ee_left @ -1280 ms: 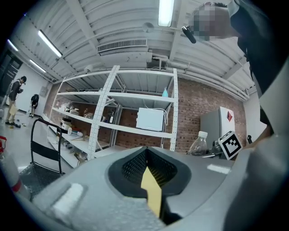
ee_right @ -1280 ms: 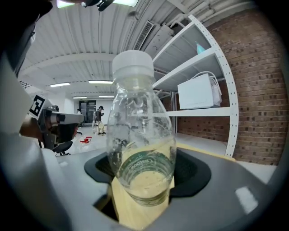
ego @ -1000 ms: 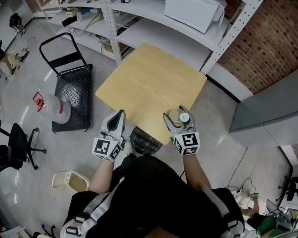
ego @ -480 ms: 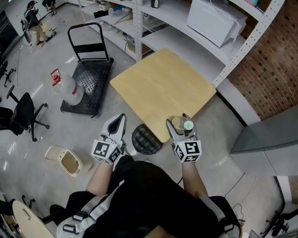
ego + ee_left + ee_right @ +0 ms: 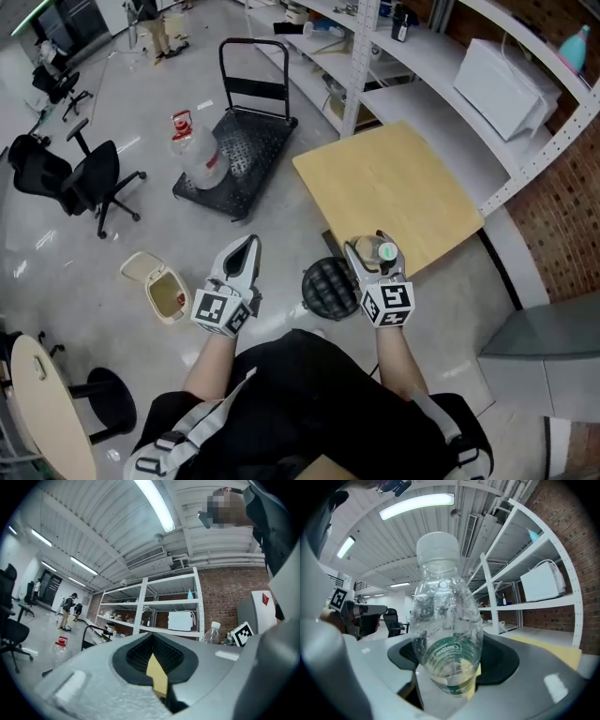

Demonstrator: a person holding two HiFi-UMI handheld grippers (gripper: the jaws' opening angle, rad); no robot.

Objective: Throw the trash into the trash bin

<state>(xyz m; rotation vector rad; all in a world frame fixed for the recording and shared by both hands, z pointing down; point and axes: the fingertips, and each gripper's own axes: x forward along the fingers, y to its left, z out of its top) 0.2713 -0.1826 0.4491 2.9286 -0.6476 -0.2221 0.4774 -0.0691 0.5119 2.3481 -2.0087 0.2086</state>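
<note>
Right claw (image 5: 371,253) is closed on a clear plastic bottle (image 5: 382,251), with both pads pressed against its lower body; the right gripper view shows the bottle (image 5: 446,620) upright between the jaws, with a pale cap on top and a green band near the base. The bottle is held in the air over the near edge of the wooden tabletop (image 5: 394,183), not resting on it. A black mesh trash bin (image 5: 328,286) stands on the floor just beside the right claw, toward the person's left. Left claw (image 5: 246,249) has its jaws brought together with nothing gripped, as its own view confirms (image 5: 154,667). A small beige bin with its lid open (image 5: 161,289) sits on the floor further left. A black platform cart (image 5: 239,159) stands beyond it, with a large water jug (image 5: 197,155) at its edge.
</note>
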